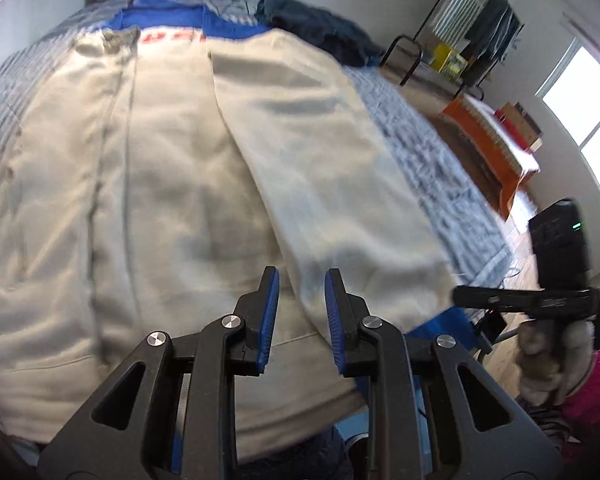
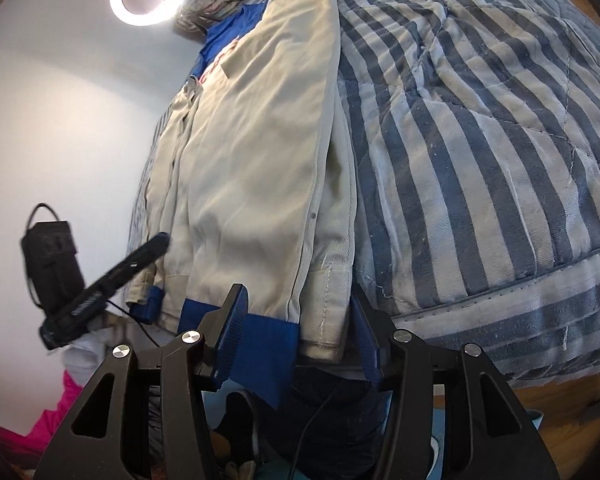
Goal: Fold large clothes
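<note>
Both grippers angled down at the bed (image 2: 480, 120) edge.
Left gripper (image 1: 302, 316) fingers spread, empty; right gripper (image 2: 300, 336) fingers straddle the jacket (image 2: 260, 152) hem.

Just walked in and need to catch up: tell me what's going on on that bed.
A person with a handheld gripper in each hand is folding a cream jacket with blue trim, spread on the striped quilt. Both sleeves already lie folded in over the body. The right gripper is at the hem nearest the person, its jaws apart around the sleeve's blue cuff and cream edge. The left gripper hovers open above the hem, holding nothing.
</note>
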